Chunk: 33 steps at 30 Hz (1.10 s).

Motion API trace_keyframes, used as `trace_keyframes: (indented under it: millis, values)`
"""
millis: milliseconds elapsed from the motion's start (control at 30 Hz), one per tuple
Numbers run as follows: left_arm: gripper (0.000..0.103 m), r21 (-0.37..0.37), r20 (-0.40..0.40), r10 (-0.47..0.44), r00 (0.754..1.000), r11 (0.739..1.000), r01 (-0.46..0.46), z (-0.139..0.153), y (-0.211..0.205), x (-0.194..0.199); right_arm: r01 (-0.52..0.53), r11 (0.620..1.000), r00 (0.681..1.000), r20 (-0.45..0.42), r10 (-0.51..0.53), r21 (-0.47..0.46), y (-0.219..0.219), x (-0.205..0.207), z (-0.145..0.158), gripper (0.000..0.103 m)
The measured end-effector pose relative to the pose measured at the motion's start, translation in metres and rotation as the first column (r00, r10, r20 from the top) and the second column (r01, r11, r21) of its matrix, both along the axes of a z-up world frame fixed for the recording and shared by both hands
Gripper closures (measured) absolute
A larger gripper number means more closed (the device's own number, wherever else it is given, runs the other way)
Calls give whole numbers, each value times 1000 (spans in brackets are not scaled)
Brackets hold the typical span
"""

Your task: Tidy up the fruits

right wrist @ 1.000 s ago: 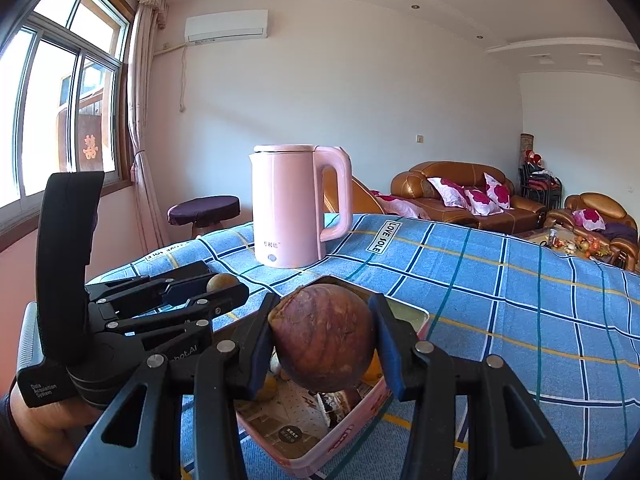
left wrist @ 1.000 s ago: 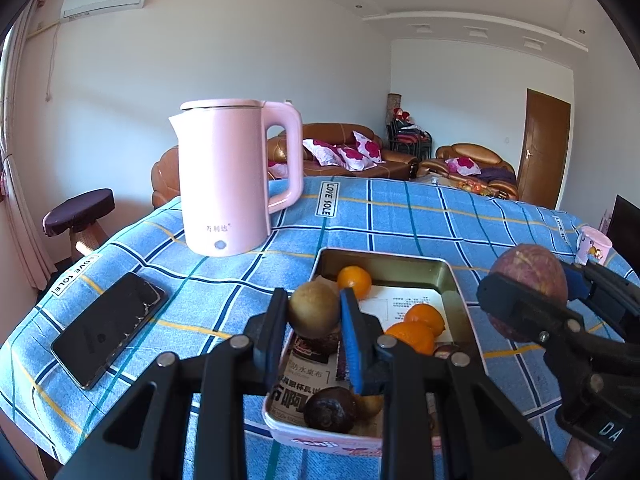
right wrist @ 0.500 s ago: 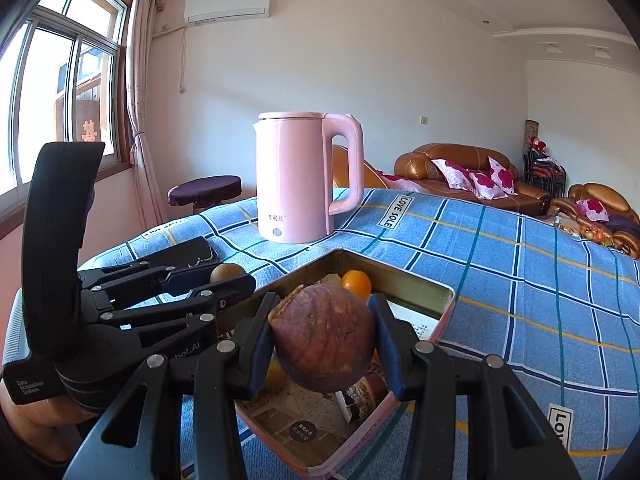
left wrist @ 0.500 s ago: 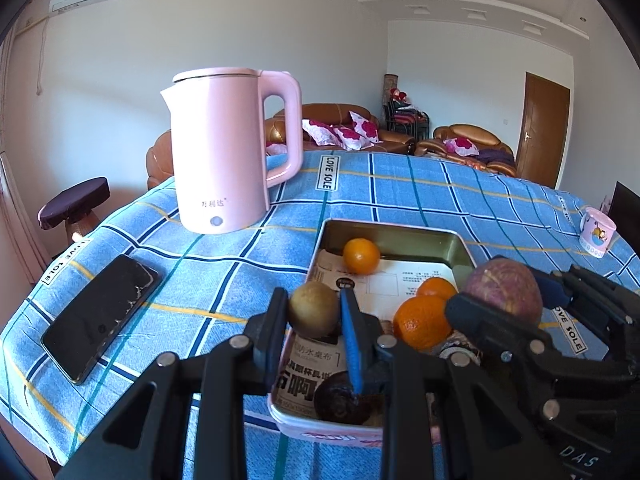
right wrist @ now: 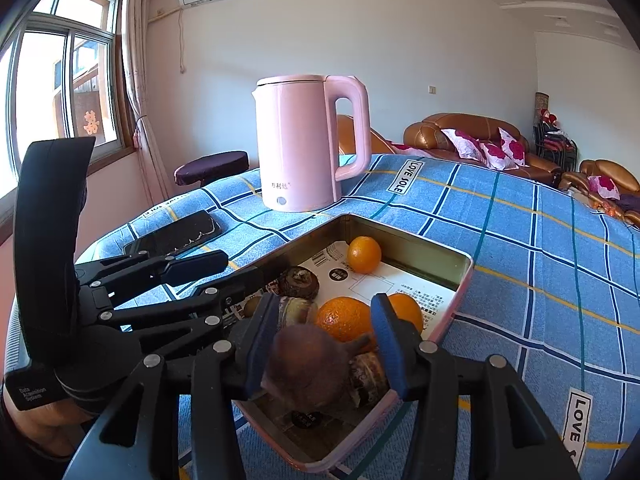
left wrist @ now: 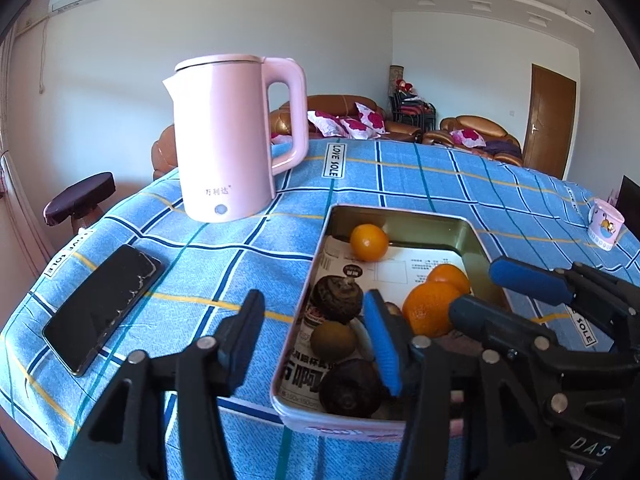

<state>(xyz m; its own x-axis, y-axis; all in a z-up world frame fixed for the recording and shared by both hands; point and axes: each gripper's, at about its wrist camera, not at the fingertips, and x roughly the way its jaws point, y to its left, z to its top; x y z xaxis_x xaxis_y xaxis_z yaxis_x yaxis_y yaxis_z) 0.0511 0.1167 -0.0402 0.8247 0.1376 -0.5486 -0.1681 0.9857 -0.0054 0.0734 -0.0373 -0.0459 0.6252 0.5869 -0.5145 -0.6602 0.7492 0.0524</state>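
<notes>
"Where is the kiwi [left wrist: 333,338]?"

"It lies in the tin tray [left wrist: 400,216], by a dark fruit [left wrist: 337,298] and the oranges [left wrist: 430,312]. The left gripper [left wrist: 316,330] has just been opening, and nothing is between its jaws."

"And the purple fruit [right wrist: 306,364]?"

"It is low in the tray, blurry. The right gripper [right wrist: 324,338] has just been opening too. The pads look off it, I think."

"What else?"

"A pink kettle [left wrist: 228,140] and a phone [left wrist: 102,308] on the blue cloth [left wrist: 440,180]."

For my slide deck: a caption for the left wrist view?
Open left claw over a tin tray of fruit, kiwi just dropped inside.
</notes>
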Motion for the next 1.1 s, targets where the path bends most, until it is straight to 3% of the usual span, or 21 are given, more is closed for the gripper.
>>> trace_keyframes:
  millis: [67,200,367,1100]
  values:
    - [29,0,16,13,1000,1000,-13,3,1,-2,11,1000,1000,5,-11,5,-3,0,1,51]
    - [25,1,37,-2,999,1000,2,8,-4,-7,45,999,998,31,-46,26,-13,-4,6,42]
    - [13,16,63,-13,998,1000,12,16,-12,-12,90,995,994,52,-93,50,-28,-7,16,41]
    - [8,26,111,-5,994,1000,2,31,-25,-21,173,981,979,95,-180,84,-60,-14,31,33]
